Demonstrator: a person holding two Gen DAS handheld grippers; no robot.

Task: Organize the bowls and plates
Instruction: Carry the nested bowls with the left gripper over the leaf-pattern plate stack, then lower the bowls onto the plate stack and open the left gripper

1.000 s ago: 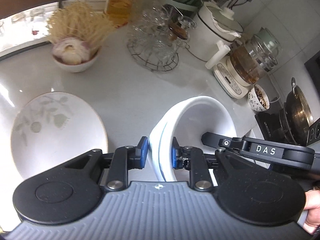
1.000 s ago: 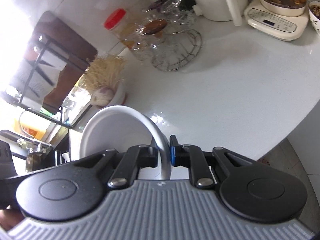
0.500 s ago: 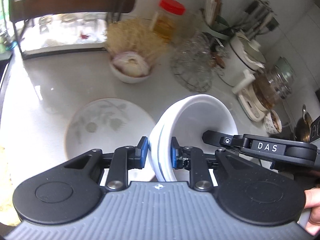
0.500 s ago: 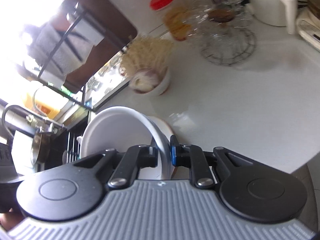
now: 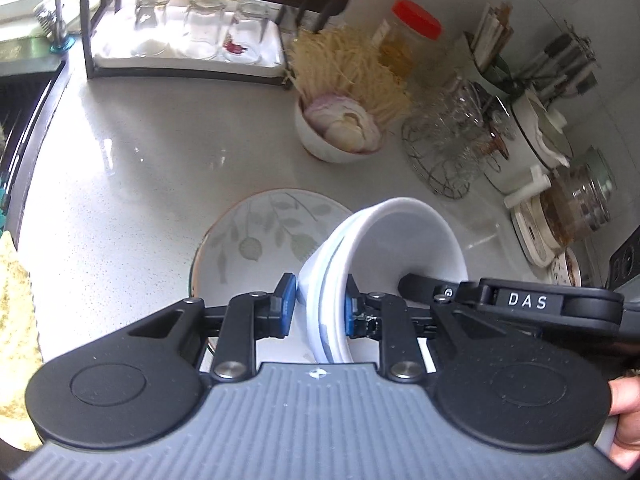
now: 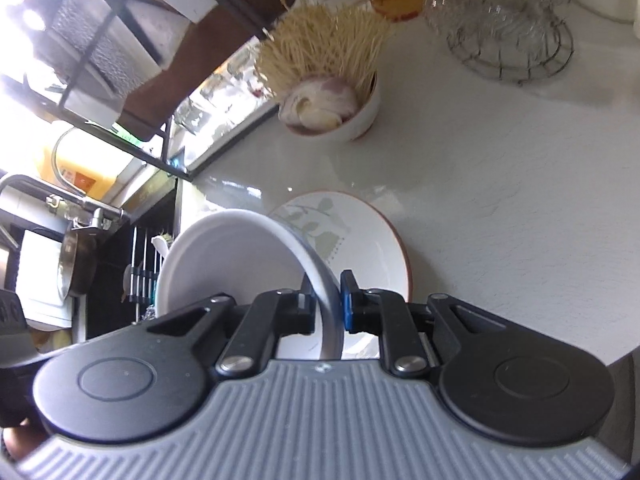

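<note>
Left gripper point(image 5: 316, 312), across the lower frame: ribbed grey body, two round black discs at either side, black linkage arms with silver screws, blue pads on the fingers point(image 5: 286, 304). At right, the right gripper's point(image 6: 326, 304) black arm bears white letters "DAS". Its own view shows the same build.

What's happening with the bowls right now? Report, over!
Left gripper and right gripper both clamped on the white bowls' rim. Bowls tilted, held above the leaf plate. Nothing blocking on the counter.
</note>
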